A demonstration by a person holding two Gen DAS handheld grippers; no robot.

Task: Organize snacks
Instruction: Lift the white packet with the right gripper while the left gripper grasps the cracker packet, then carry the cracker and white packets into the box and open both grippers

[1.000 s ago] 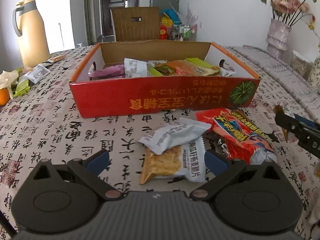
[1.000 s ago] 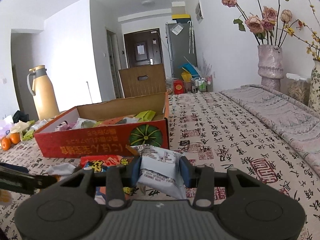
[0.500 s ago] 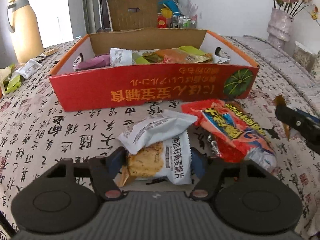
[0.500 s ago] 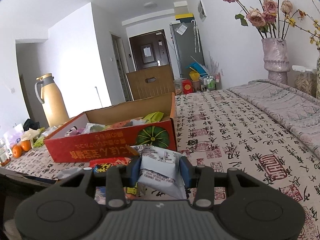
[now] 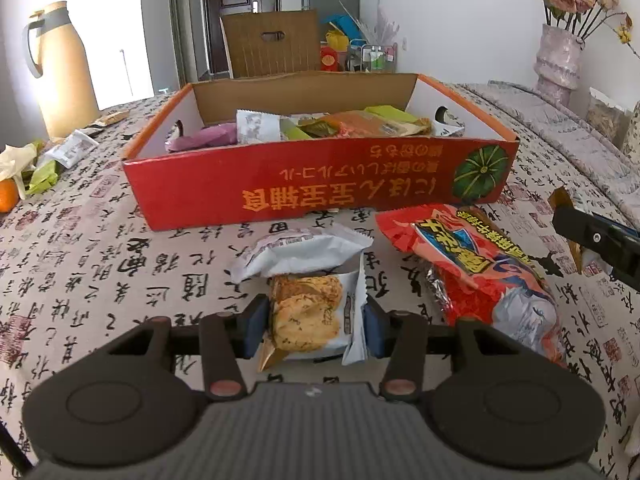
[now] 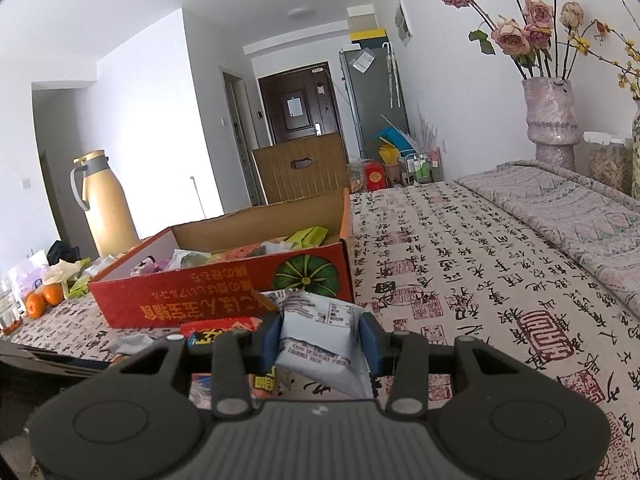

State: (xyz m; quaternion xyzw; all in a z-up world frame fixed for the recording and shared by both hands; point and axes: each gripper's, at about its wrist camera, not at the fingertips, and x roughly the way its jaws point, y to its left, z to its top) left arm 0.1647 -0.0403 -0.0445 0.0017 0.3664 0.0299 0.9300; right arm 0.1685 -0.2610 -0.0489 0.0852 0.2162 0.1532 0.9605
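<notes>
Two packets are in our grippers. The left gripper (image 5: 312, 326) has just been closing its jaws onto a cracker packet (image 5: 316, 316) lying on the tablecloth (image 5: 92, 264) before the red box (image 5: 320, 196); the right gripper (image 6: 320, 340) clamps a white packet (image 6: 320, 332). The open box holds several loose snack packets: purple, white, green, orange.

Inventory, as counted:
- red cardboard box (image 5: 320, 192), one
- snack packets lying loose before it, three: white packet (image 5: 296, 250), cracker packet (image 5: 312, 316), red bag (image 5: 472, 264)
- white packet (image 6: 320, 336) held up in the right wrist view, one
- thermos jug (image 5: 60, 68), one
- flower vase (image 6: 552, 116), one
- oranges (image 6: 44, 300), at least two
- packets inside the box could not be counted.
</notes>
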